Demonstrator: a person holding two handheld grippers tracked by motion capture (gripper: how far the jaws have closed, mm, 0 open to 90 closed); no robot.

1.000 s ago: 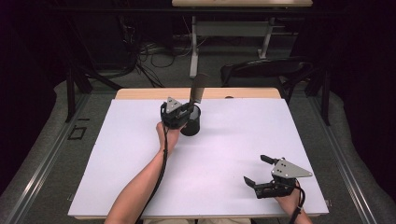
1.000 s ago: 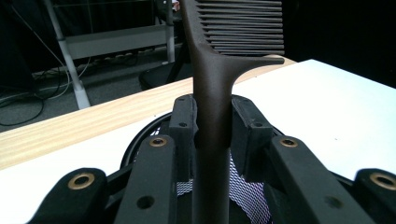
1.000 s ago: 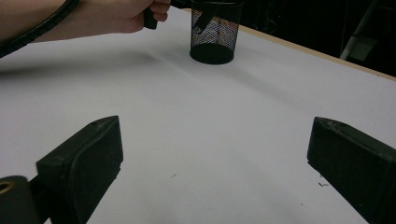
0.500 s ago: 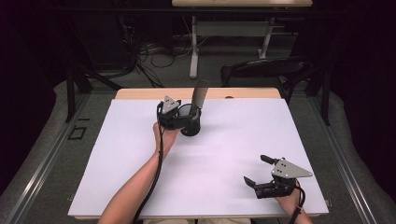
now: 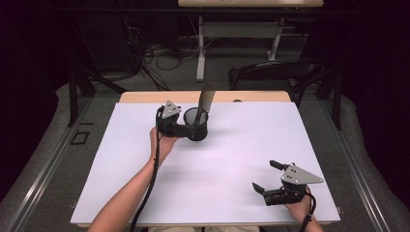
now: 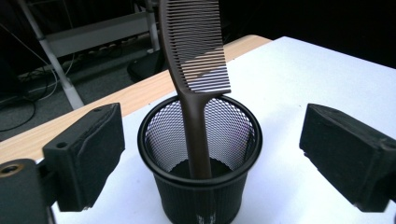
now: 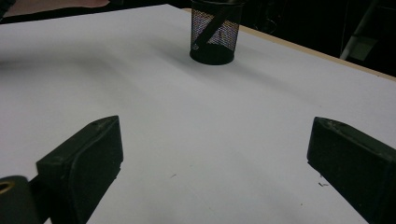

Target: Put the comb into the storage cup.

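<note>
Left gripper [image 6: 210, 154], jaws spread, flanks mesh cup [image 6: 200, 158] at far centre of table [image 5: 232, 159]. Left gripper view resolves comb [image 6: 195, 70] teeth, handle in cup. Right gripper [image 5: 272, 180], near right, jaws spread, empty.

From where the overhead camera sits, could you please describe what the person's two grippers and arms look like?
Both are black two-jaw tools. The left gripper and right gripper each carry a grey three-cornered plate on top and trail a black cable back along the forearm. Their jaws end in blocky black pads with a matte, slightly worn surface. The forearms are bare, with no sleeves in view.
</note>
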